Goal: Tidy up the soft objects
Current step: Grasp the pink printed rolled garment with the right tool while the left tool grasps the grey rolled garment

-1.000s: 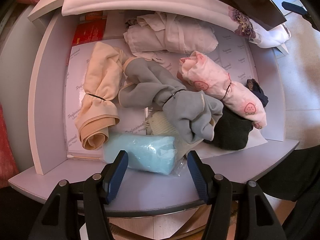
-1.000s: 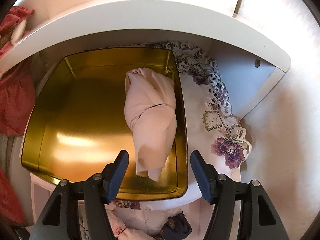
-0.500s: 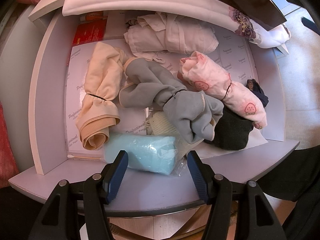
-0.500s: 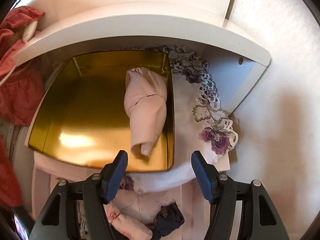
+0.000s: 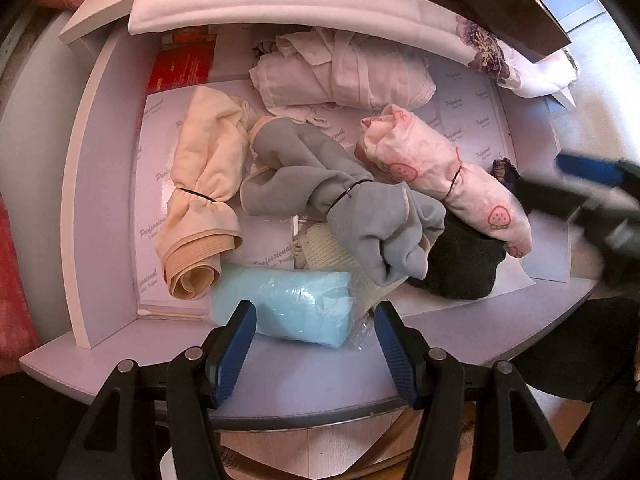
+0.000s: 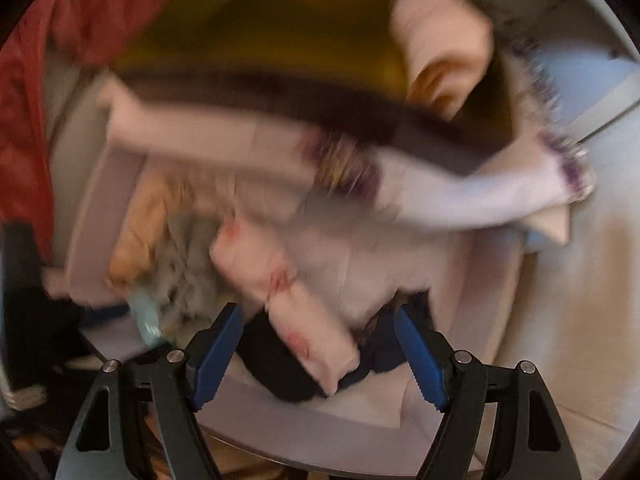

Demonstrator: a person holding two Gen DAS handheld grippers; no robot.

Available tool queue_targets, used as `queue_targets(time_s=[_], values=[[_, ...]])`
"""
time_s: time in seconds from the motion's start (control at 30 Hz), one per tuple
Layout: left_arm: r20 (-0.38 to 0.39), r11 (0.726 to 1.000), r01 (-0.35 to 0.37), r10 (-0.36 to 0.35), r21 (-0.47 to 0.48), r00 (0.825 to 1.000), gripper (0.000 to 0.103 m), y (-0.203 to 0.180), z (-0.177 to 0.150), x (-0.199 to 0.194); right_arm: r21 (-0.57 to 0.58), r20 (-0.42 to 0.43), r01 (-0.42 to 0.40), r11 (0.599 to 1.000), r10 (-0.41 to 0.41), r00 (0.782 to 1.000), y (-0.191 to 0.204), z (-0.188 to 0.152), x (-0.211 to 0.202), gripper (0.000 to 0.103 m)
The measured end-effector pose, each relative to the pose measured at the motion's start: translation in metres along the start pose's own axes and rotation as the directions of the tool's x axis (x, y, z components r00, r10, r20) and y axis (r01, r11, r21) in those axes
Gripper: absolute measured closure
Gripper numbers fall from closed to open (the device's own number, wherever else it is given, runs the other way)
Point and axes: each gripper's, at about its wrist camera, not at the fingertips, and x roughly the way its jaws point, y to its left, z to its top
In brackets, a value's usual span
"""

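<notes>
Because the drawer point(image 5: 100, 208) holds the unsorted rolls, both tools point down into it; the left gripper point(image 5: 312, 344) hangs with jaws apart and empty over the pale blue pack point(image 5: 284, 304) at the near edge; the right gripper point(image 6: 320, 356), whose jaws have just been opening, straddles the strawberry-print roll point(image 6: 288, 300) without pressing it, probably the next pick; beyond lie the grey roll point(image 5: 340, 204) and cream roll point(image 5: 204, 184); farthest, the gold tin point(image 6: 280, 32) already holds one pink roll point(image 6: 440, 40).
</notes>
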Motion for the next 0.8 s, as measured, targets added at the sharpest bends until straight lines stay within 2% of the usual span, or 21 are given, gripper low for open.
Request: queue_targets(time_s=[0.1,0.23,0.27,0.33,0.37,0.47,0.53,0.6,0.7,0.8], values=[[0.000,1.000,-0.001,0.001,0.000,1.000,0.041,0.002,0.000,-0.001,-0.023,-0.063,-0.003,1.000,0.002,0.998,0.004,-0.004,0.020,0.024],[0.001,1.000,-0.001,0.001,-0.001,1.000,0.041,0.002,0.000,-0.002,-0.017,-0.095,0.002,1.000,-0.003,0.995,0.006,-0.006,0.036,0.025],[0.000,1.000,-0.001,0.001,-0.001,1.000,0.041,0.003,0.000,-0.002,-0.009,-0.099,0.006,1.000,-0.007,0.995,0.005,-0.006,0.040,0.029],[0.000,1.000,-0.002,0.002,-0.001,1.000,0.041,0.002,0.000,-0.002,0.021,-0.115,0.004,1.000,-0.001,0.993,0.002,-0.008,0.047,0.047],[0.001,1.000,-0.002,0.002,-0.002,1.000,0.041,0.003,0.000,-0.002,0.040,-0.120,0.007,0.999,-0.002,0.993,0.000,-0.009,0.049,0.060],[0.012,1.000,0.014,-0.013,-0.021,1.000,0.041,0.003,-0.001,-0.005,0.153,-0.125,0.009,0.988,0.011,0.992,-0.005,-0.015,0.052,0.068],[0.035,0.998,0.047,-0.045,-0.052,0.998,0.041,0.009,-0.002,-0.011,0.258,-0.117,-0.003,0.966,0.035,0.993,-0.013,-0.022,0.053,0.070],[0.054,0.993,0.083,-0.079,-0.088,0.995,0.041,0.015,-0.002,-0.017,0.316,-0.114,-0.003,0.949,0.041,0.993,-0.019,-0.031,0.057,0.070],[0.081,0.974,0.156,-0.144,-0.163,0.986,0.041,0.030,-0.004,-0.028,0.349,-0.122,-0.017,0.937,0.064,0.991,-0.025,-0.032,0.060,0.070],[0.113,0.942,0.227,-0.205,-0.245,0.972,0.041,0.048,-0.004,-0.036,0.355,-0.123,-0.025,0.935,0.073,0.990,-0.029,-0.030,0.062,0.070]])
